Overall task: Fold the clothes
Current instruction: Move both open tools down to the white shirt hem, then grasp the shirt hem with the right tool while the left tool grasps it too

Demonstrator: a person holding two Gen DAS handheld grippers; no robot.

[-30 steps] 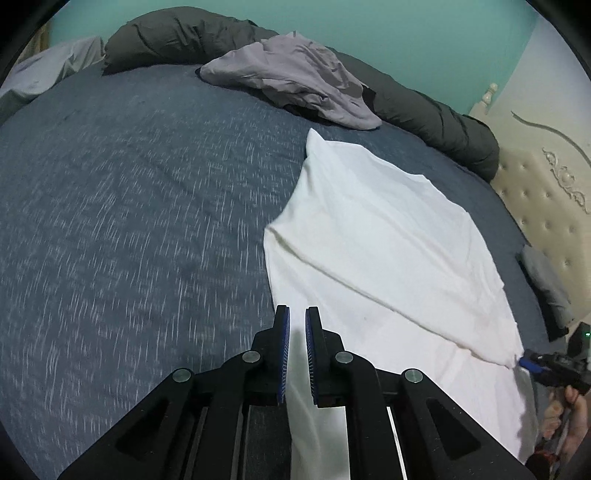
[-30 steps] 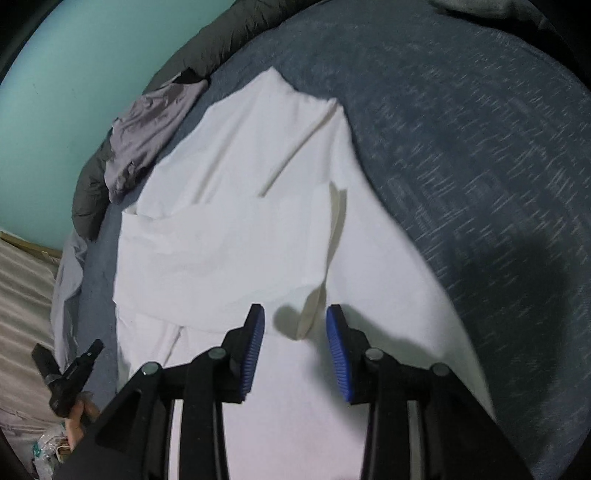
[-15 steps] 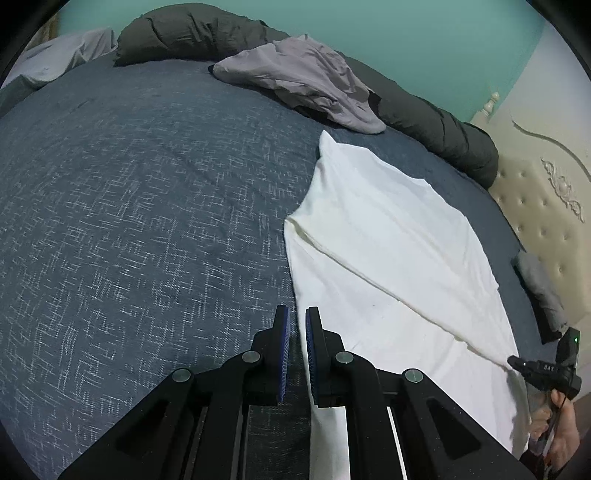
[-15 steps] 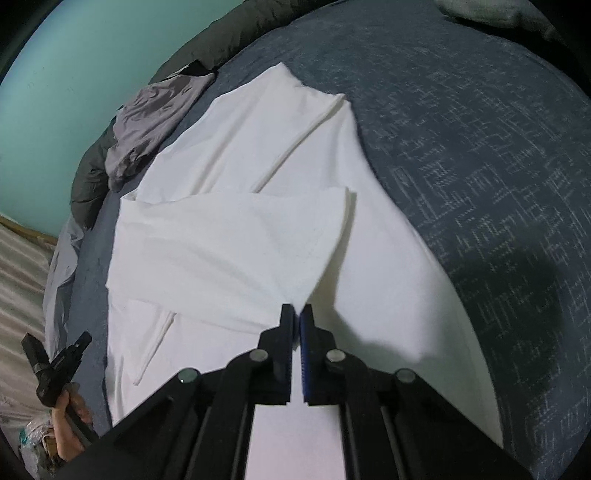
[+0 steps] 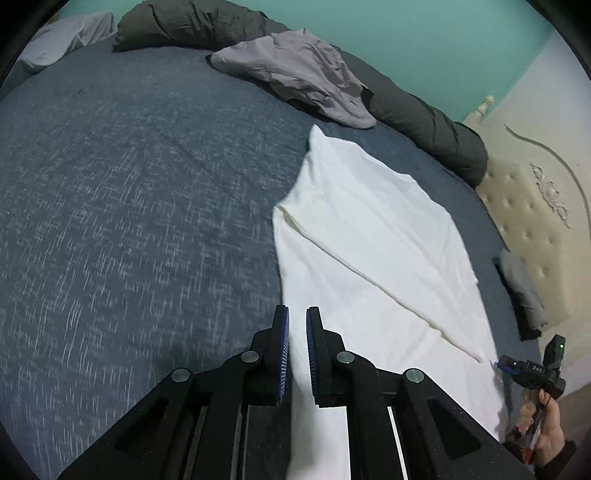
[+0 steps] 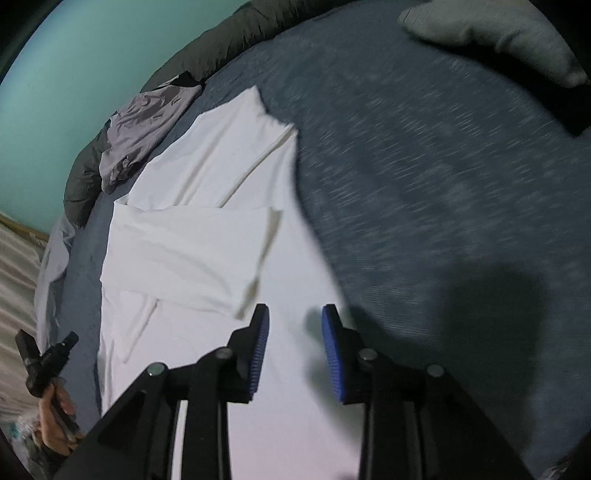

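Note:
A white garment (image 5: 369,240) lies spread on the blue bedspread (image 5: 129,203). In the right wrist view one part of the white garment (image 6: 192,251) is folded across its body. Its corner rests just left of my right gripper (image 6: 295,317), which hangs open over the cloth with nothing between its fingers. My left gripper (image 5: 297,325) has its fingers nearly together above the garment's near left edge, and I see no cloth pinched. A hand holds each gripper: the right gripper (image 5: 504,363) is at the garment's corner, and the left gripper (image 6: 70,338) is beside the garment's edge.
A crumpled grey-purple garment (image 5: 303,70) lies against a dark rolled duvet (image 5: 424,118) at the bed's far side. A cream tufted headboard (image 5: 524,229) and a folded grey item (image 5: 521,291) stand to the right. A grey pillow (image 6: 487,33) sits far right.
My right gripper closed on the folded part's corner half a second ago and has now opened, leaving it flat on the garment. The left gripper drifted slightly, its fingers unchanged.

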